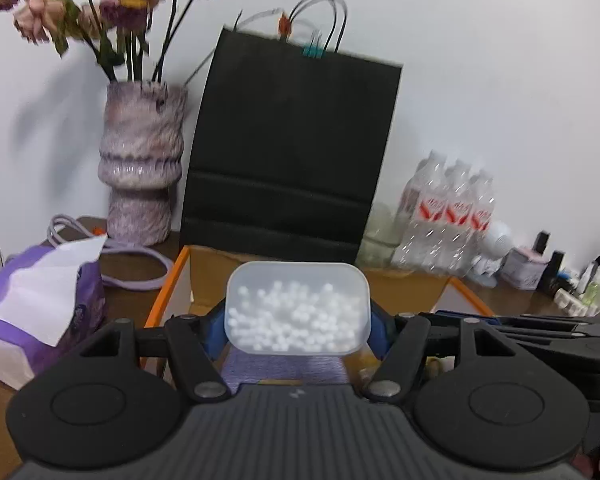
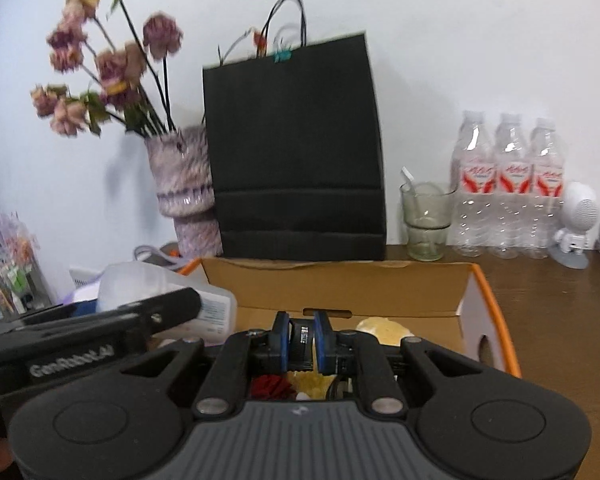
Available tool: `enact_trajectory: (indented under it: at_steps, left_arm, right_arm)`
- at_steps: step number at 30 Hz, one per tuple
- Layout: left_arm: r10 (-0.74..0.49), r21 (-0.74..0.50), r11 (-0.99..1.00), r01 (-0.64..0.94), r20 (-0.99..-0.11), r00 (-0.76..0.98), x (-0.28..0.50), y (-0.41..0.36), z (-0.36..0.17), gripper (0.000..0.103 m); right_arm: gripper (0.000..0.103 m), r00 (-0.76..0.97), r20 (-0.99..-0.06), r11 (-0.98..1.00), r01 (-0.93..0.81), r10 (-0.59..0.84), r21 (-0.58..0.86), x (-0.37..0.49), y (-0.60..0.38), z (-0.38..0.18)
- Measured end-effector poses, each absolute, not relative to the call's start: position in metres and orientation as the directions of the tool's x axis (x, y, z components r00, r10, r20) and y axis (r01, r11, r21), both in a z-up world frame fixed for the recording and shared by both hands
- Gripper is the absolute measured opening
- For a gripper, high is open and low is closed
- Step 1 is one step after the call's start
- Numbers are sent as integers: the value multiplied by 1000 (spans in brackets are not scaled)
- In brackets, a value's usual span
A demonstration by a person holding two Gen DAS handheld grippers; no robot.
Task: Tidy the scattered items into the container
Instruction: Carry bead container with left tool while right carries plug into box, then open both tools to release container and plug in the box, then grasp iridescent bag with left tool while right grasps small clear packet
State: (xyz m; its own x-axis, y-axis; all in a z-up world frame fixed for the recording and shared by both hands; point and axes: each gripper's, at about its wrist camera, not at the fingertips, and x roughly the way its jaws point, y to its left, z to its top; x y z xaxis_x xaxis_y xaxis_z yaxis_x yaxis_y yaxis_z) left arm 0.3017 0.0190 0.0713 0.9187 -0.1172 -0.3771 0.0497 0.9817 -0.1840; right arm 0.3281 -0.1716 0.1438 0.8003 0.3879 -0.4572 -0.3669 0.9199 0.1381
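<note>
My left gripper (image 1: 297, 330) is shut on a translucent plastic box of cotton swabs (image 1: 298, 312) and holds it above the open cardboard box with orange edges (image 1: 162, 300). The swab box also shows at the left of the right wrist view (image 2: 160, 284). My right gripper (image 2: 302, 340) is shut on a small black object (image 2: 303, 340) over the same cardboard box (image 2: 476, 304). Inside the box lie a round yellowish item (image 2: 384, 330), a red item (image 2: 270, 386) and a yellow item (image 2: 312, 382). A purple item (image 1: 284, 368) lies below the swab box.
A black paper bag (image 1: 288, 152) stands behind the box, a vase of dried flowers (image 1: 140, 168) to its left. A purple tissue pack (image 1: 40, 300) and a purple cable (image 1: 140, 264) lie left. Water bottles (image 2: 508, 184), a glass (image 2: 424, 220) and a white figurine (image 2: 576, 224) stand right.
</note>
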Motion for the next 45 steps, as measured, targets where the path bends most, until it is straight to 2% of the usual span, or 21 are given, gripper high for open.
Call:
enact_trajectory:
  at_steps: [7, 9, 10, 11, 12, 13, 15, 18, 24, 34, 45]
  left_arm:
    - [-100, -157, 987, 35, -428, 898, 313, 19, 57, 67]
    - [-90, -148, 989, 28, -432, 897, 312, 18, 58, 74]
    - [-80, -140, 990, 21, -428, 900, 310, 18, 60, 86]
    - [-63, -129, 992, 8, -422, 905, 308, 18, 63, 95]
    - [-45, -117, 993, -4, -417, 908, 307, 18, 66, 101]
    - [-38, -109, 994, -7, -409, 912, 305, 18, 69, 103]
    - [-49, -111, 994, 6, -387, 921, 302, 19, 74, 103]
    - [-56, -110, 994, 14, -388, 920, 302, 18, 76, 103]
    - [-61, -111, 994, 18, -402, 914, 302, 16, 75, 103]
    - [-81, -145, 989, 31, -350, 933, 270, 31, 98, 103]
    - [-45, -81, 997, 13, -410, 911, 206, 50, 86, 103]
  right_arm:
    - [12, 779, -508, 926, -360, 368, 119, 343, -169, 129]
    - [14, 778, -515, 928, -355, 360, 114, 342, -172, 130]
    - [19, 779, -517, 930, -351, 355, 111, 341, -173, 131]
    - [39, 777, -521, 931, -348, 353, 111, 341, -175, 132]
    - [53, 778, -525, 935, -338, 344, 111, 341, -178, 134]
    - [59, 785, -528, 942, -319, 324, 103, 342, -181, 135]
    - [81, 789, -532, 948, -301, 307, 100, 343, -186, 138]
    - [93, 787, -541, 952, -289, 295, 99, 346, -193, 141]
    - [97, 780, -560, 956, -278, 280, 91, 350, -196, 140]
    - [102, 814, -518, 963, -256, 263, 87, 327, -206, 153]
    - [103, 816, -519, 963, -260, 256, 66, 262, -233, 152]
